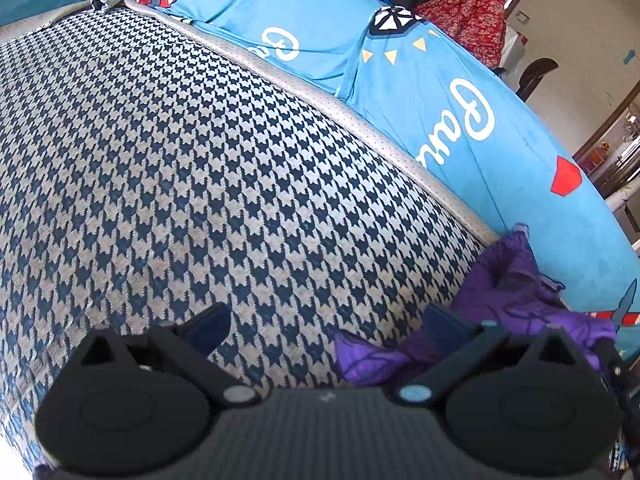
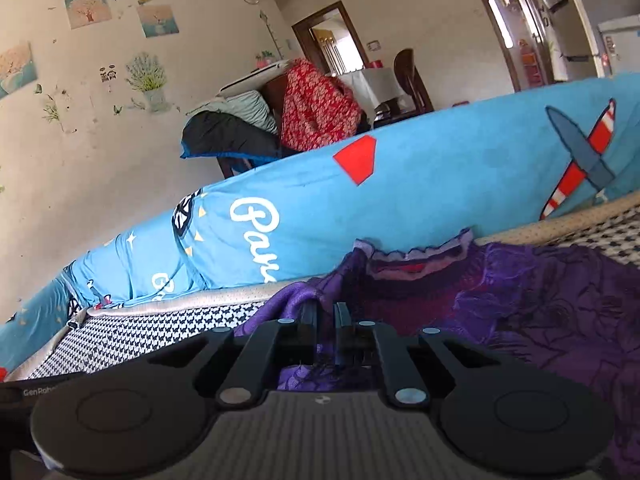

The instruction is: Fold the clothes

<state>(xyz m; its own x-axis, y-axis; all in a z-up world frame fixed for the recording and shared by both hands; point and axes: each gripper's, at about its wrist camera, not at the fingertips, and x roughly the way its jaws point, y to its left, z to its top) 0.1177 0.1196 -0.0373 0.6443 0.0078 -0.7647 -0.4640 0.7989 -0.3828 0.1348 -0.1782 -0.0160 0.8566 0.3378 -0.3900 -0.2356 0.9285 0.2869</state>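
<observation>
A purple garment [image 2: 520, 304] with a frilled neckline lies on the houndstooth cushion [image 1: 200, 160] next to the blue backrest. In the left wrist view it is bunched at the lower right [image 1: 516, 280]. My right gripper [image 2: 326, 316] is shut on a fold of the purple garment at its left edge. My left gripper [image 1: 326, 330] is open and empty, low over the houndstooth cushion, with its right finger [image 1: 444, 326] beside the garment's edge.
A blue printed cover [image 1: 460, 100] drapes the sofa back along the cushion's far edge [image 2: 400, 184]. Behind it stand a chair with a red floral cloth [image 2: 316, 108], dark bedding [image 2: 228, 136] and a doorway [image 2: 332, 40].
</observation>
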